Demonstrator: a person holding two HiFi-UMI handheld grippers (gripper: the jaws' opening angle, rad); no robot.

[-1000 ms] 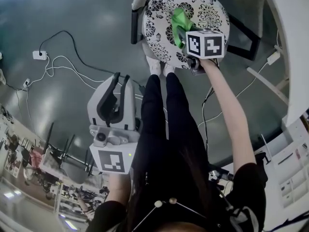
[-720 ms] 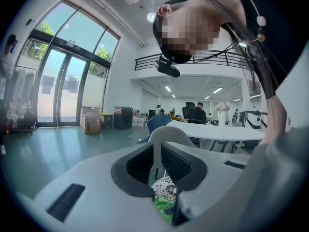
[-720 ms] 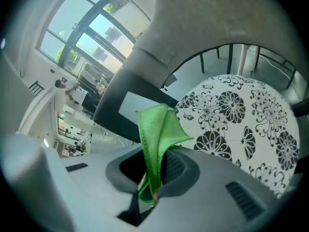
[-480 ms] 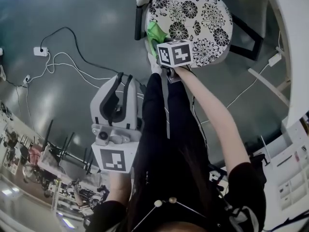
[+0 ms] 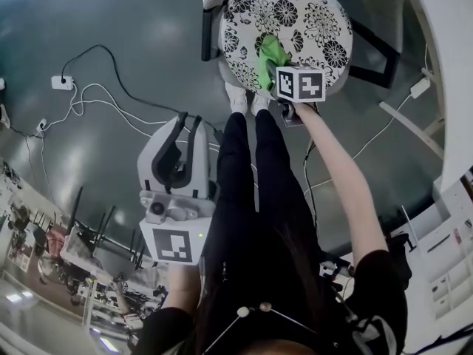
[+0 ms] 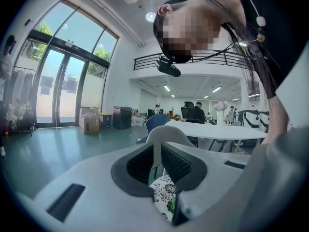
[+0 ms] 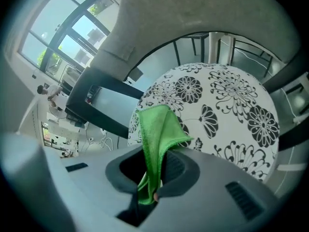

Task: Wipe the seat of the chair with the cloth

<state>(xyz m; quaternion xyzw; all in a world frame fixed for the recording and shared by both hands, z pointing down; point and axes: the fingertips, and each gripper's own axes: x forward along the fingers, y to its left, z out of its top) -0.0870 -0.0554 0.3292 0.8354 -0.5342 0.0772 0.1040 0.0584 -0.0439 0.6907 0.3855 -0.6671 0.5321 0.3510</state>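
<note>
Seat: round, white with black flowers, on a chair over a dark glossy floor.
Cloth: green, lying on the seat's near part, its end pinched in the right hand-held gripper.
Left hand-held gripper: jaws spread, nothing between them, held well apart from the chair.
Room: white cables trail across the floor; tall glass doors and a white bench stand beyond.

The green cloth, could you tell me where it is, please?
In the head view, the green cloth lies on the near part of the chair seat, clamped in the right hand-held gripper.

Left gripper agape, right gripper clenched.
</note>
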